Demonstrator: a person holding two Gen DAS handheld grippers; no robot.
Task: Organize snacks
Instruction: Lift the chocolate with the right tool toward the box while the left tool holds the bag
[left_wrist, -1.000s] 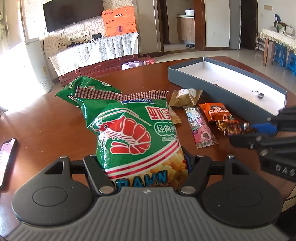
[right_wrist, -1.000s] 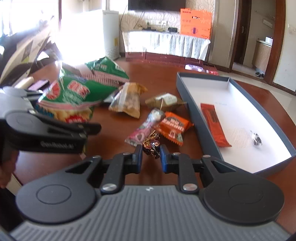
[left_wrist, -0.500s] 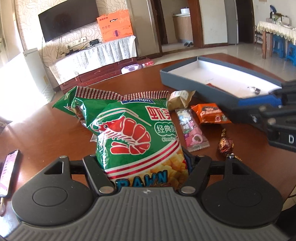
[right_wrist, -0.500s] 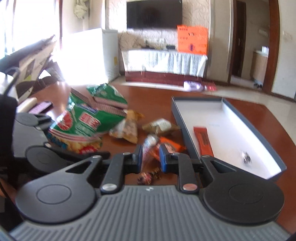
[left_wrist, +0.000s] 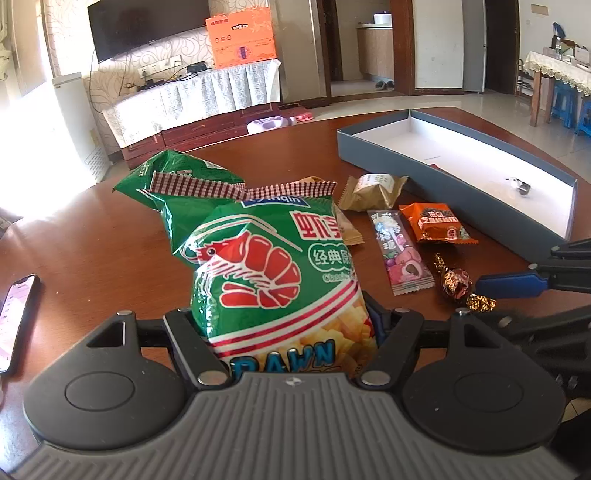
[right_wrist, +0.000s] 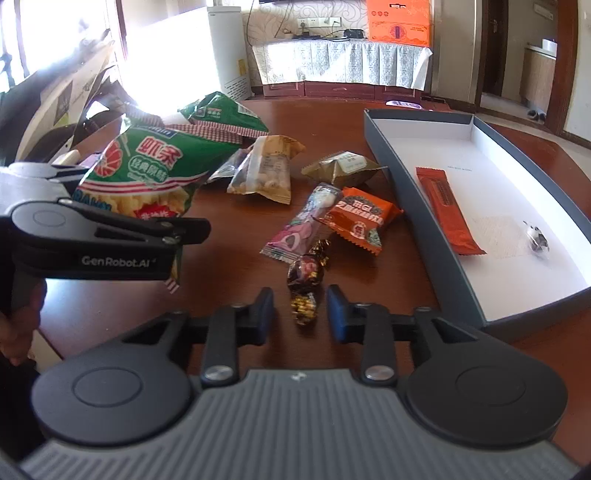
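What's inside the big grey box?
Inside the grey box lie a long orange-red snack bar and a small silver-wrapped sweet. The rest of its white floor shows bare; the near wall hides a thin strip.

Green prawn-cracker bag (left_wrist: 273, 273): "RAWN" in blue-and-white capitals along bottom edge, first letter hidden; red Chinese "虾" near top right, "经典" in a green oval beneath, then "Classic" cut off by a fold; small blue brand patch at top, too small to read surely. Same bag in right wrist view (right_wrist: 147, 173): "虾条". Side of left claw (right_wrist: 107, 236): "GenRobot.AI" in white. Orange snack packet (left_wrist: 437, 223): dark printed lettering, unreadable. Orange carton (left_wrist: 242, 37) by the television: print illegible.
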